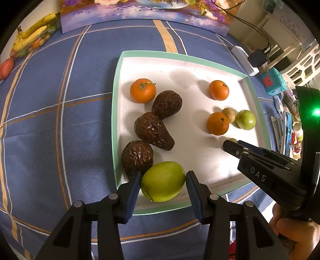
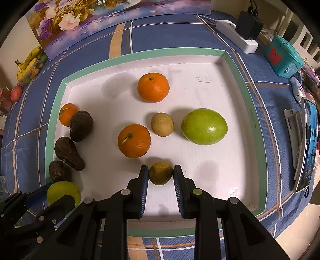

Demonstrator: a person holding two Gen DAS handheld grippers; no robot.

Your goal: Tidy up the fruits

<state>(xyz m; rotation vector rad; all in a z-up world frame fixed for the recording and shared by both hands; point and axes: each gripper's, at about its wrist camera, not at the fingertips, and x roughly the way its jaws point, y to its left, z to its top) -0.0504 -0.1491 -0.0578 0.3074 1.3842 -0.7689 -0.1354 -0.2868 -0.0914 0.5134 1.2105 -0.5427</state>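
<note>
A white tray with a green rim (image 1: 118,84) (image 2: 58,96) holds the fruit. My left gripper (image 1: 163,180) is around a green fruit (image 1: 163,181) (image 2: 60,191) at the tray's near left; its left pad touches the fruit and the right pad stands a little off. My right gripper (image 2: 161,173) (image 1: 233,143) is shut on a small brown fruit (image 2: 161,173). Three wrinkled dark avocados (image 1: 153,131) (image 2: 69,153) lie along the left side. Three oranges (image 1: 142,90) (image 2: 134,140), a second small brown fruit (image 2: 162,124) and another green fruit (image 2: 204,126) lie around.
The tray sits on a blue checked tablecloth (image 1: 60,120). Bananas (image 1: 34,32) lie at the far left by a flower painting (image 2: 90,18). A power strip (image 2: 236,36), a teal box (image 2: 282,56) and a phone on a stand (image 2: 308,144) stand at the right.
</note>
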